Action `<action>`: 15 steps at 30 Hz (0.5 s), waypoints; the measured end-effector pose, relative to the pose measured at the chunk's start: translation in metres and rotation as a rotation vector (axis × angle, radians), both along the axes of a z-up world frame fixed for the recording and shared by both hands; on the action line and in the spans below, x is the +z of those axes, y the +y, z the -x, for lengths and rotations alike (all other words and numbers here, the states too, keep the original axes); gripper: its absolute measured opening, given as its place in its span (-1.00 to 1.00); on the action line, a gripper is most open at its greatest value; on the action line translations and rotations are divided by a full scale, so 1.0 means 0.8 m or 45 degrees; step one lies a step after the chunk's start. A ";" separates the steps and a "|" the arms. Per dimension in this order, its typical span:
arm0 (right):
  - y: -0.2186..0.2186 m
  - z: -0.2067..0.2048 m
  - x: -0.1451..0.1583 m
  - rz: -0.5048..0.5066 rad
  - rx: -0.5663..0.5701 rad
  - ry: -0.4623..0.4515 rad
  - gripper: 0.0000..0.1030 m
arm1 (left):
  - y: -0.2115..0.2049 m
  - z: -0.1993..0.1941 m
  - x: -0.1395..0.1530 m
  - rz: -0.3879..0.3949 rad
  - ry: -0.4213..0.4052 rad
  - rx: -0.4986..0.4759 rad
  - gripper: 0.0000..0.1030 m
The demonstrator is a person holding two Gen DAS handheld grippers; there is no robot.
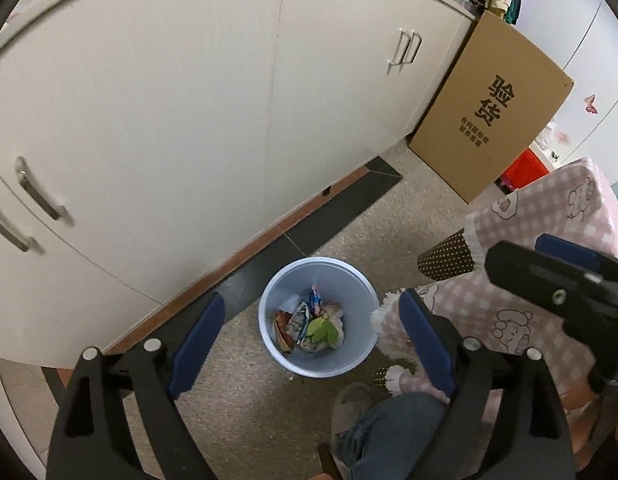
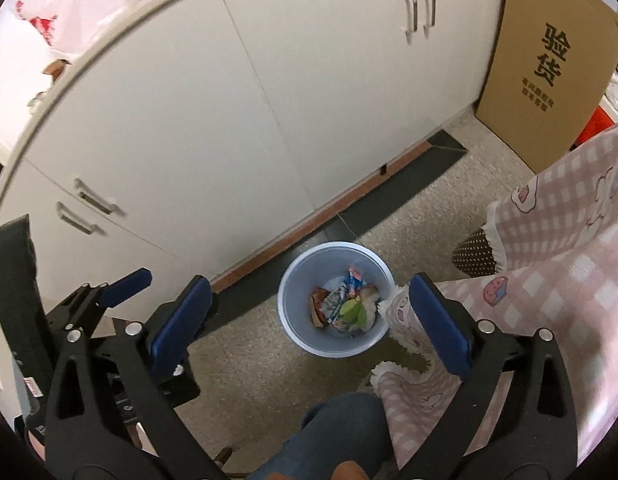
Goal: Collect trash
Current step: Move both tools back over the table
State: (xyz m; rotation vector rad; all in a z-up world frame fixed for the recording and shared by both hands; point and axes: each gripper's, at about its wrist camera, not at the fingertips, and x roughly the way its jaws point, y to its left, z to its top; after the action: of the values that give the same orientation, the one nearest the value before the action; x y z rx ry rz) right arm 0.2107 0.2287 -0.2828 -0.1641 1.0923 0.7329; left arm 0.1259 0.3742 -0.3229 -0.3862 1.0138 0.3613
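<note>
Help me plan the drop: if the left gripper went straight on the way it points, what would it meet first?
Probably the blue waste bin, which sits between the open left gripper and the floor, with wrappers inside. Nothing shows in between, though depth is hard to judge.

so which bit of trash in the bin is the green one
The crumpled green wrapper, lying on top of the pile toward the near side of the blue bin. The other pieces around it are orange, blue and white printed packets; it is the only plain green one.

Soft even light, fisheye-warped, slightly blurred edges
</note>
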 end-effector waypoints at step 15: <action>-0.139 0.039 0.169 -0.314 -0.130 -0.302 0.88 | -0.074 0.031 0.154 -0.181 -0.262 -0.034 0.74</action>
State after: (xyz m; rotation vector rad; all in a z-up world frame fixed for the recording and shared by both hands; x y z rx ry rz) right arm 0.1794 0.1179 -0.1480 0.0155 0.7723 0.7297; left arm 0.1009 0.3153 -0.1997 -0.2754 0.7863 0.3596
